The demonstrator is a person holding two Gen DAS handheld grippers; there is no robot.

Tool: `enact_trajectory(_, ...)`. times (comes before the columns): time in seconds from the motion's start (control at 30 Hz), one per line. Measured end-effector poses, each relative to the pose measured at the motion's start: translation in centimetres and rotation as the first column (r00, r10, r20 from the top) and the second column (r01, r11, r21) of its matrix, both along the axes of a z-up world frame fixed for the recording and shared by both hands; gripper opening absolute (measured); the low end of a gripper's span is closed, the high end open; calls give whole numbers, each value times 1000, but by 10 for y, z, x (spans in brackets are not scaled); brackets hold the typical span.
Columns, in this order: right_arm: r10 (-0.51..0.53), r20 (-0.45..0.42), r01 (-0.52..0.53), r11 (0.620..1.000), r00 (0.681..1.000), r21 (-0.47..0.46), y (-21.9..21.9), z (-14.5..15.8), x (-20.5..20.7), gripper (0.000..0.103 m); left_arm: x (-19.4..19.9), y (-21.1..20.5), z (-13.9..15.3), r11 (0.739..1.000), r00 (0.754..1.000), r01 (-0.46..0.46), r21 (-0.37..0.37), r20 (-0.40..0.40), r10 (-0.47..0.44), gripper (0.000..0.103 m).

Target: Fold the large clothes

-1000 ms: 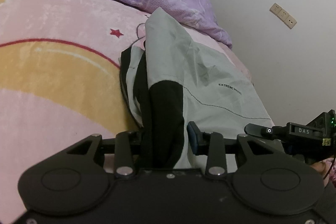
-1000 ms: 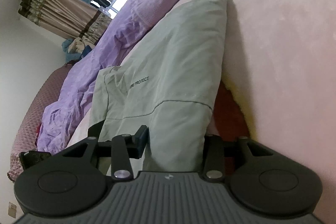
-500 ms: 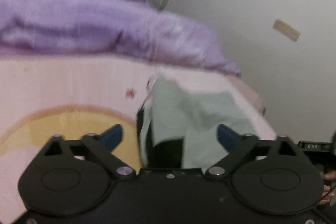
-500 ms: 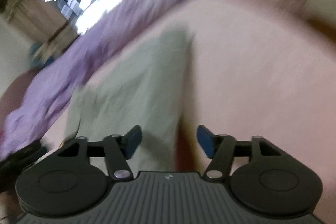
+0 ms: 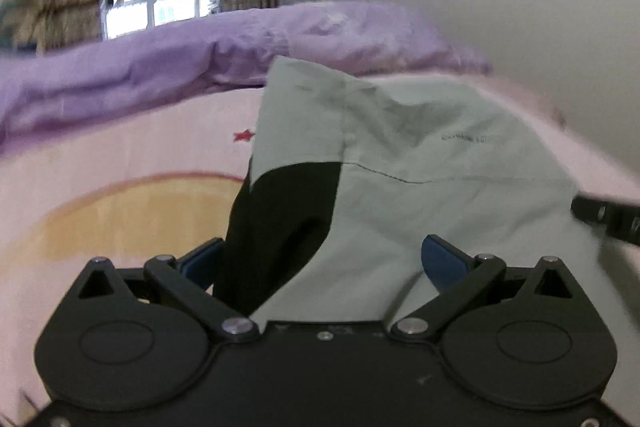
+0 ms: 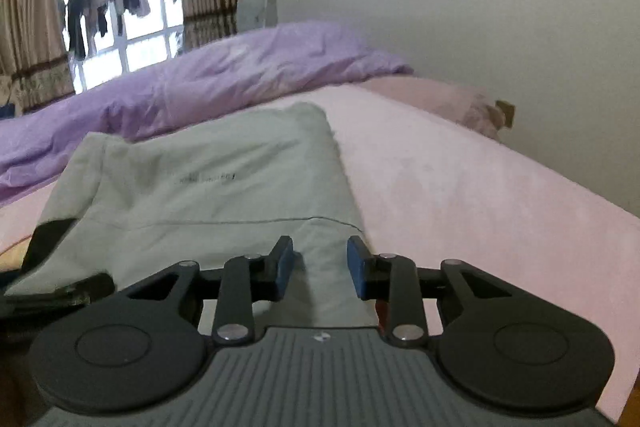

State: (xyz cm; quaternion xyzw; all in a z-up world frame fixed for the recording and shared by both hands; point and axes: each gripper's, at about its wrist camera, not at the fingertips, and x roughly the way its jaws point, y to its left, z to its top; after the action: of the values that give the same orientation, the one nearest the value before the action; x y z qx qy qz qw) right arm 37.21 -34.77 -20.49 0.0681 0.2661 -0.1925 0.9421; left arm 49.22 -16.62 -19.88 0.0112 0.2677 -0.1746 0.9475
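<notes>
Currently your left gripper [image 5: 320, 259] stands with its jaws spread wide, the garment [image 5: 420, 163] lying loose between the blue pads [image 5: 444, 261], unclamped. Your right gripper [image 6: 320, 263] is also parted, narrower, over the same pale green garment [image 6: 224, 183] near its right edge. The garment lies folded on the pink blanket [image 6: 460, 187], black lining [image 5: 288, 211] showing at its left. The purple duvet [image 6: 224, 75] is bunched beyond it.
</notes>
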Motion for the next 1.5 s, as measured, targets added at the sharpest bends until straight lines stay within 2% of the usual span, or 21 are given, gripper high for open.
enact_trajectory(0.07, 9, -47, -12, 999, 999, -49, 7, 7, 4, 37, 3, 6, 8, 1000, 1000, -8, -22, -22, 7, 103)
enact_trajectory(0.1, 21, -59, -23, 999, 998, -42, 10, 12, 5, 37, 2, 7, 14, 1000, 1000, -19, -15, -13, 19, 103)
enact_trajectory(0.17, 46, -44, -47, 999, 998, -15, 17, 26, -7, 37, -14, 13, 25, 1000, 999, -17, 1, 37, 17, 103)
enact_trajectory(0.23, 58, -30, -58, 998, 998, -28, 26, 37, -22, 40, -29, 15, 37, 1000, 997, -26, 17, 69, 25, 103)
enact_trajectory(0.33, 92, -61, -93, 995, 994, -22, 37, 42, -34, 41, -53, 21, 38, 999, 999, -11, 30, 38, 10, 103)
enact_trajectory(0.43, 104, -113, -101, 994, 988, 31, 39, 36, -40, 42, -63, 21, 27, 998, 1000, -2, 65, -25, 4, 103)
enact_trajectory(0.5, 95, -137, -87, 994, 986, 63, 34, 14, -38, 43, -60, 17, 11, 994, 995, -7, 105, -97, 17, 103)
enact_trajectory(0.6, 91, -118, -92, 996, 989, -6, 44, 2, -42, 43, -50, 33, 1, 999, 979, -33, -23, -201, 28, 103)
enact_trajectory(0.63, 87, -134, -90, 996, 987, -12, 46, 5, -41, 45, -49, 36, 3, 999, 974, -32, -30, -223, 25, 103)
enact_trajectory(0.7, 82, -176, -80, 997, 981, 17, 46, 17, -38, 48, -52, 32, 13, 1000, 967, 0, 27, -254, 7, 103)
enact_trajectory(0.77, 83, -206, -74, 996, 975, 49, 47, 29, -44, 56, -63, 29, 28, 995, 970, 8, 99, -243, 16, 103)
enact_trajectory(0.83, 86, -229, -74, 995, 970, 59, 49, 40, -52, 69, -78, 28, 43, 991, 976, 20, 135, -219, 10, 103)
enact_trajectory(0.93, 84, -230, -78, 996, 970, 35, 55, 56, -70, 83, -102, 28, 70, 983, 983, 33, 181, -183, 0, 103)
enact_trajectory(1.0, 82, -236, -79, 997, 968, 24, 59, 67, -80, 86, -118, 27, 87, 977, 987, 27, 212, -162, 8, 103)
enact_trajectory(1.1, 88, -246, -84, 996, 965, 29, 63, 78, -97, 92, -139, 32, 101, 980, 989, 30, 195, -149, 0, 103)
enact_trajectory(1.2, 104, -251, -91, 994, 963, 59, 63, 84, -113, 95, -155, 35, 105, 986, 986, 41, 159, -167, -14, 103)
enact_trajectory(1.3, 111, -278, -88, 992, 954, 92, 61, 83, -122, 95, -164, 29, 104, 981, 987, 63, 183, -159, -34, 103)
enact_trajectory(1.5, 87, -301, -69, 995, 950, 68, 59, 83, -127, 95, -169, 26, 103, 977, 987, 61, 205, -161, -28, 103)
